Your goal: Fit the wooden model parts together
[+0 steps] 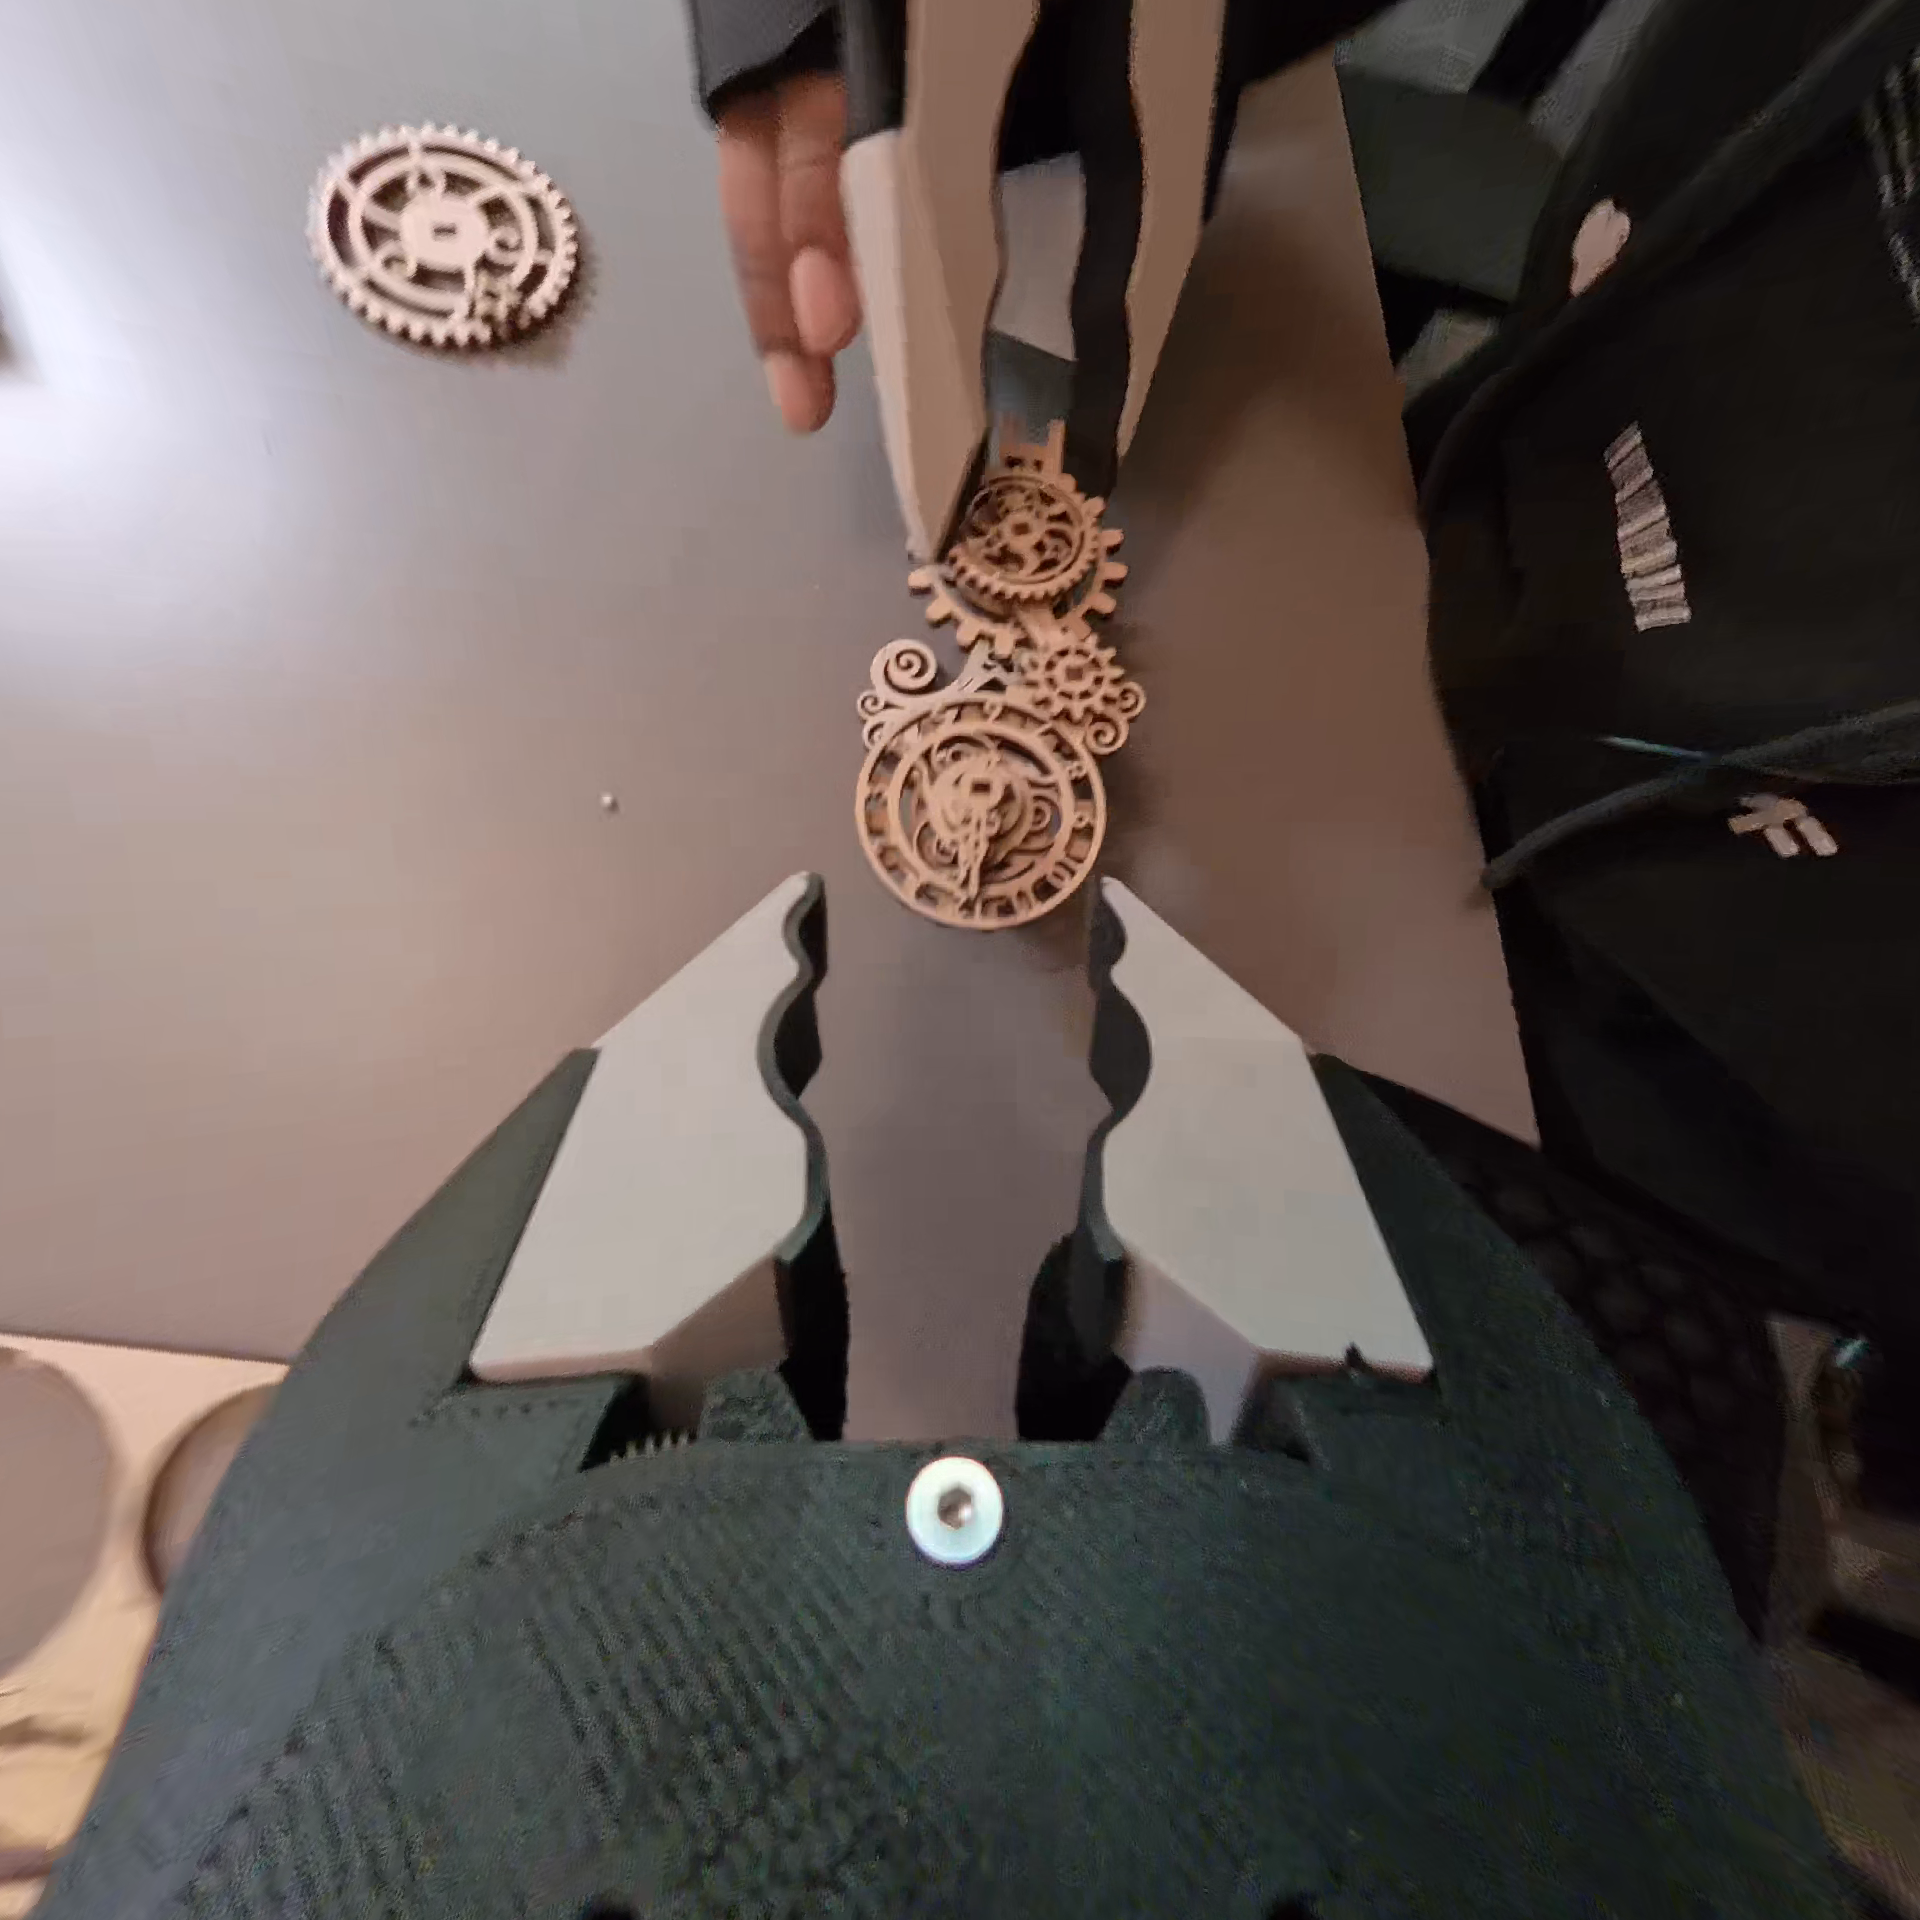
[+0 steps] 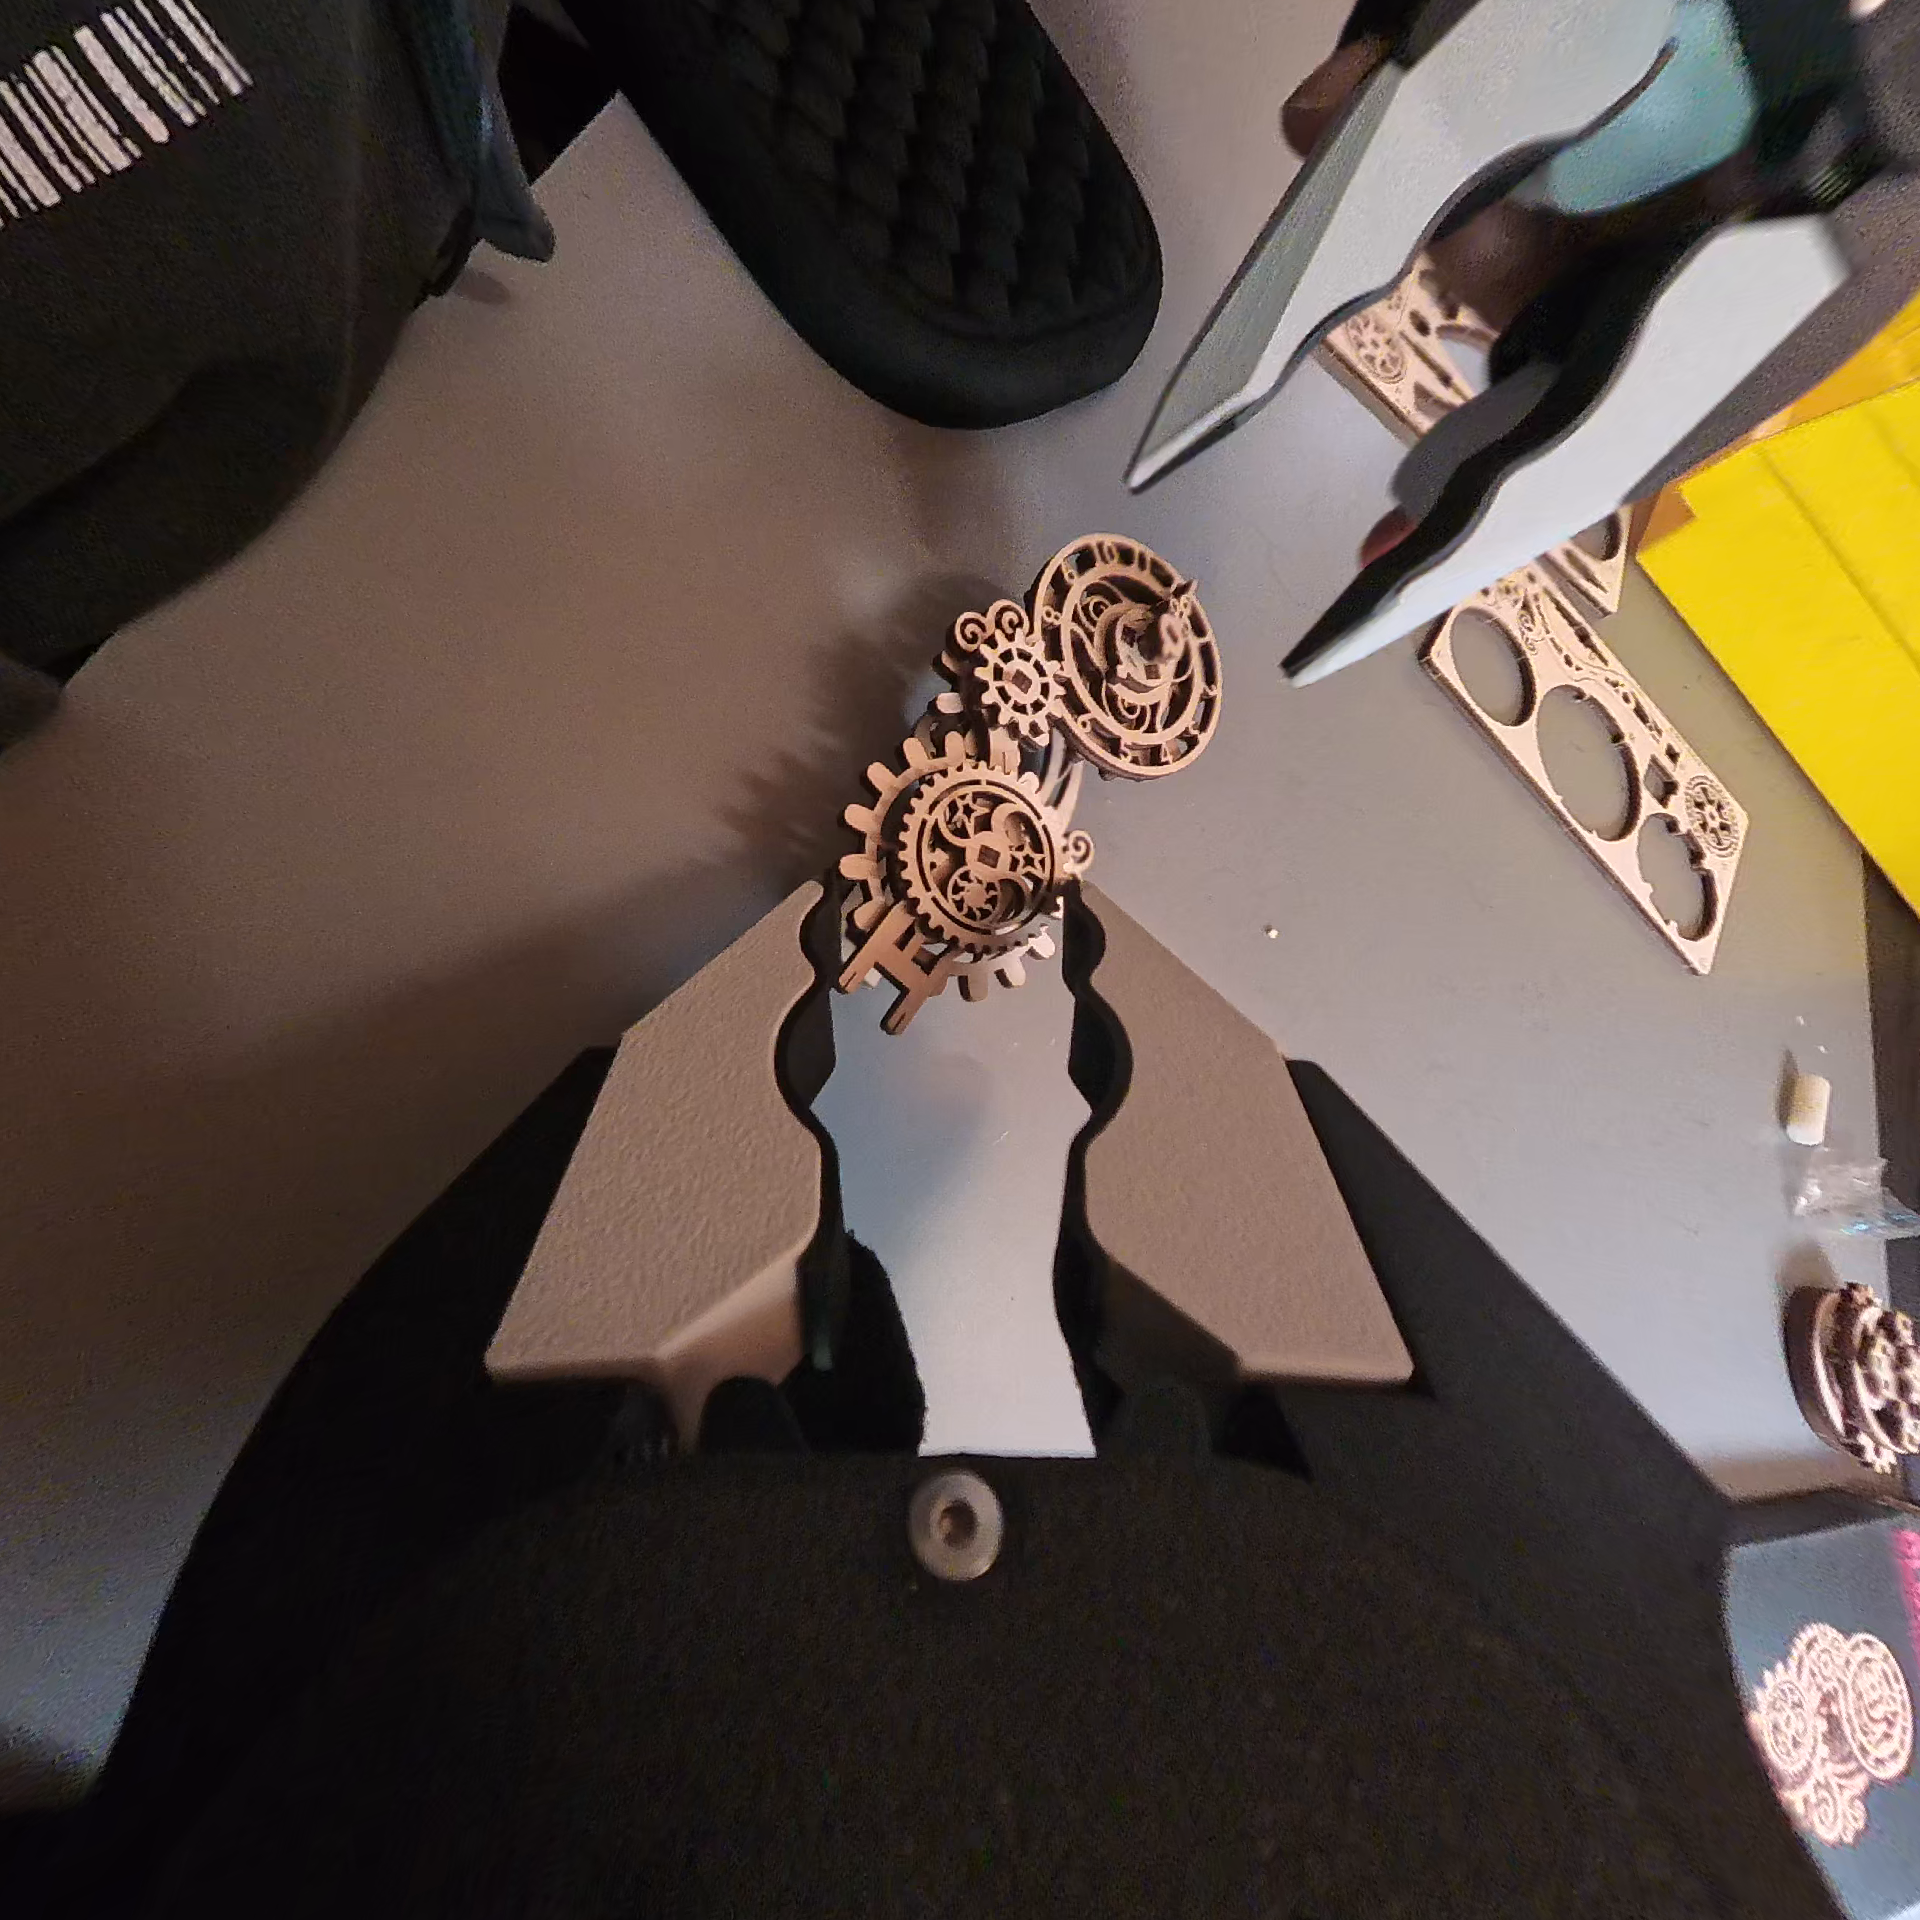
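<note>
The wooden model [image 1: 982, 790] is a flat piece with a round dial at one end and stacked gears at the other. My right gripper [image 2: 951, 925] is shut on its gear end [image 2: 961, 862] and holds it tilted above the grey table [image 2: 416, 935]. In the left wrist view the right gripper [image 1: 1023, 499] comes in from the top. My left gripper [image 1: 961, 904] is open and empty, its fingertips just short of the dial. It shows at the upper right of the right wrist view [image 2: 1216, 571]. A loose wooden gear [image 1: 442, 237] lies far left.
A punched-out wooden sheet [image 2: 1590, 769] and a yellow box [image 2: 1818, 623] lie right of the model. A stack of gears [image 2: 1860, 1382], a small white piece [image 2: 1806, 1112] and a printed box [image 2: 1829, 1683] sit at the right edge. Black fabric [image 1: 1662, 623] borders the table. One gripper's finger ends stand about 9 centimetres off the other's.
</note>
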{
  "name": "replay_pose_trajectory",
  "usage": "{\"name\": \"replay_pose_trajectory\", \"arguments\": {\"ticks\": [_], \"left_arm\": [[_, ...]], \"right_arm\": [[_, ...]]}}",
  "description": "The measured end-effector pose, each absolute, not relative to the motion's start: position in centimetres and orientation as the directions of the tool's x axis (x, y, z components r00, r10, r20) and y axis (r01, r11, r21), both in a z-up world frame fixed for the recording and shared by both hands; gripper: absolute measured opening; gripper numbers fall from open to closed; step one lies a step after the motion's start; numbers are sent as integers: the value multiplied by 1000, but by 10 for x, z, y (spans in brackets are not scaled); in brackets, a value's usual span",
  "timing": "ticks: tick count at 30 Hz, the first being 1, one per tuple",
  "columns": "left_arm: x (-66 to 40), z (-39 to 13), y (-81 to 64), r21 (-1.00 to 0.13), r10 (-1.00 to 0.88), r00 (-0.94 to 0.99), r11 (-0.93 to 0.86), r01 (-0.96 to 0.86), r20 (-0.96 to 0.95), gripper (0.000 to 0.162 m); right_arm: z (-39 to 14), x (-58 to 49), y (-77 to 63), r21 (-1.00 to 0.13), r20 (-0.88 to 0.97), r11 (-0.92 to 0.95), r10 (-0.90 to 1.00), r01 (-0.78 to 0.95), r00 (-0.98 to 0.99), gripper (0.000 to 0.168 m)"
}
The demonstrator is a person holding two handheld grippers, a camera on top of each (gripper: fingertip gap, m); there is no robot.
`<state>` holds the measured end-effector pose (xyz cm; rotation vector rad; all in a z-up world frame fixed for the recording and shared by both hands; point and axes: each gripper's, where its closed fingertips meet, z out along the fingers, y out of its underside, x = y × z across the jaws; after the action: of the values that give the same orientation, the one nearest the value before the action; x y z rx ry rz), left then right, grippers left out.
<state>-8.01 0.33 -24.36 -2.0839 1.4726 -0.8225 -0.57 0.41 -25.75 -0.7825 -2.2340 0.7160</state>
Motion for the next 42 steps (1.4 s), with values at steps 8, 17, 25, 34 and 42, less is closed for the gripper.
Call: {"name": "replay_pose_trajectory", "arguments": {"ticks": [8,17,25,34,42], "left_arm": [[-50,-262,-5,-797,-954,225,-289,-530,195,77],[-47,-260,3,-850,-954,264,-254,-462,142,54],[-50,-261,9,-849,-943,310,-262,-459,123,54],[-52,-262,9,-842,-940,310,-281,-460,145,55],[-53,-269,3,-822,-944,319,-249,-512,87,55]], "right_arm": [[-258,1,6,-617,456,729,639,296,-620,41],[-258,1,16,-583,464,732,656,352,-596,42],[-236,6,27,-656,411,596,796,462,-443,46],[-213,-10,9,-780,306,390,920,489,-245,46],[-238,-24,-2,-721,429,376,902,582,-52,47]]}}
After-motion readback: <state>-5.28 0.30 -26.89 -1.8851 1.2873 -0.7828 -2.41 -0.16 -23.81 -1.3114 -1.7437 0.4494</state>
